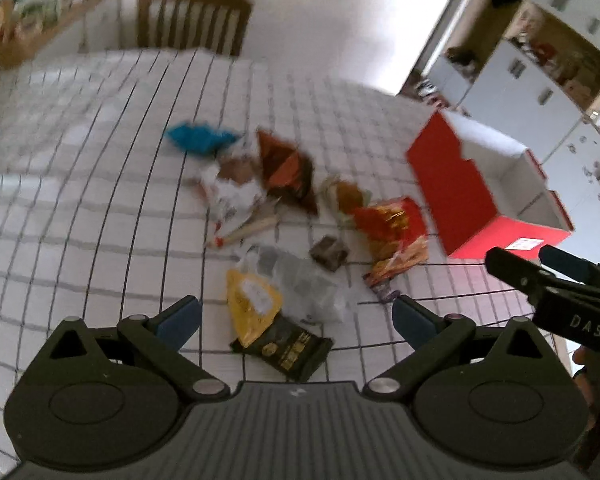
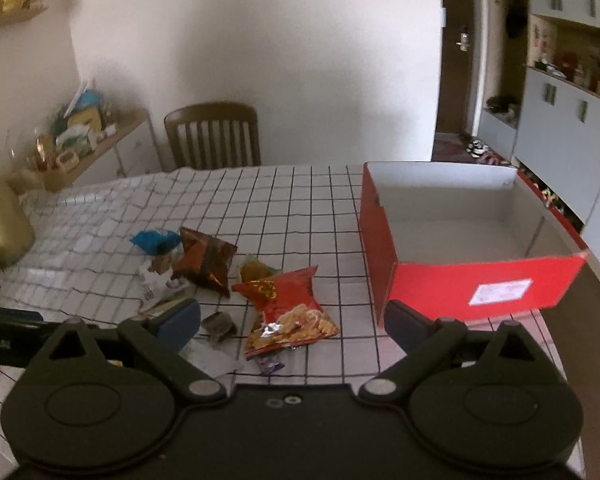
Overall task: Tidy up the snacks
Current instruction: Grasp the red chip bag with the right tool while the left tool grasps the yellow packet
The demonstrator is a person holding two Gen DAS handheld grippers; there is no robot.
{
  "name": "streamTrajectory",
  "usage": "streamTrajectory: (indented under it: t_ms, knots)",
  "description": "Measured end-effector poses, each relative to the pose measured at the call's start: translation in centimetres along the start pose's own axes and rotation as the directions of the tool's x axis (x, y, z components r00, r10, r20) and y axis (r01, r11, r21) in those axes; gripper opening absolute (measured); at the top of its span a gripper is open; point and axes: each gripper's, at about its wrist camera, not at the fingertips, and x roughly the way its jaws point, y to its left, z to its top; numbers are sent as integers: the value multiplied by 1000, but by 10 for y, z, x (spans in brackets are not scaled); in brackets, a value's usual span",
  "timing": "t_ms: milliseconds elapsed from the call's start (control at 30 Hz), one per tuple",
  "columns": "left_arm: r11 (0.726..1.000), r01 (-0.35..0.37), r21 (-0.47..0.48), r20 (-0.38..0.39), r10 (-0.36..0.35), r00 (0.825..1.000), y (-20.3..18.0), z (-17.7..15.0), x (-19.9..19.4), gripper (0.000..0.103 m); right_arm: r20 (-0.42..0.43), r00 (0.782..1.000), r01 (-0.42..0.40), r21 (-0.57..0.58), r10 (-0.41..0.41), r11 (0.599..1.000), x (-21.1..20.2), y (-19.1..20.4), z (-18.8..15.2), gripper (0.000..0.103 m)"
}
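Note:
A pile of snack packets lies on the checked tablecloth: a blue packet [image 1: 198, 138], a brown packet [image 1: 290, 172], a red chip bag [image 1: 396, 232], a clear bag [image 1: 300, 280] and a yellow-black packet [image 1: 268, 324]. My left gripper [image 1: 296, 316] is open and empty above the yellow-black packet. My right gripper [image 2: 292, 320] is open and empty over the red chip bag [image 2: 292, 308]; it also shows in the left wrist view [image 1: 540, 264]. An empty red box [image 2: 460, 240] with a white inside stands to the right of the pile.
A wooden chair [image 2: 214, 136] stands at the table's far edge. A gold bottle [image 2: 0, 220] stands at the table's left. A cluttered shelf [image 2: 80, 136] is beyond it. White cabinets [image 2: 560, 128] line the right wall.

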Motion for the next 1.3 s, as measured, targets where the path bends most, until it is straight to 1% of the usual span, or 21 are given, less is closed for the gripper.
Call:
streamTrajectory:
  t_ms: [133,367,500,600,667,767,867,933,1000,1033,1067,1100,1133,1167,1200,1233,1300]
  knots:
    - [998,-21,-52,-55,18,998,13,3,20,103,-58,998,-21,-34,19,999,26,-7,6,99]
    - [991,-51,-121,-88,41,995,25,4,46,102,-103,995,-24,-96,14,995,67,-9,9,97]
    - [991,-71,-117,-86,61,994,25,2,55,102,-127,992,-34,-109,20,993,89,-7,9,93]
    - [992,-72,-107,-83,63,995,24,2,60,102,-145,989,-43,-110,27,993,103,-7,7,91]
    - [991,-88,-98,-85,80,993,23,2,63,101,-159,987,-54,-100,37,994,111,-7,7,91]
    - [992,-90,-92,-89,82,993,22,3,68,94,-180,983,-56,-86,40,995,124,-7,8,88]
    - [992,-86,-88,-92,78,993,21,3,74,93,-198,979,-63,-90,45,994,135,-5,8,85]
    - [994,-74,-84,-92,67,994,20,3,77,89,-213,976,-66,-90,46,994,140,-4,7,79]
    - [993,-69,-94,-102,59,993,21,3,80,79,-219,975,-54,-96,32,994,143,-4,6,78]
    - [992,-69,-103,-106,58,993,23,4,82,76,-218,975,-55,-97,32,994,144,-4,5,78]
    - [991,-68,-113,-110,55,992,25,4,83,70,-219,975,-54,-97,32,994,144,-4,5,77]
    - [991,-66,-119,-111,53,992,26,4,83,65,-218,975,-55,-99,32,994,145,-3,5,75]
    - [991,-64,-121,-111,51,992,28,4,83,63,-216,976,-56,-103,33,993,145,-2,5,73]
    - [991,-62,-123,-112,48,993,29,3,82,59,-214,976,-59,-107,35,993,144,-1,5,72]
    - [991,-59,-123,-111,45,993,30,2,81,52,-213,976,-64,-111,39,992,144,0,6,68]
    - [991,-58,-121,-111,44,993,30,1,81,48,-212,976,-69,-111,44,991,144,1,6,65]
    - [992,-65,-112,-117,51,992,29,-1,82,36,-209,977,-66,-116,41,991,144,3,6,63]
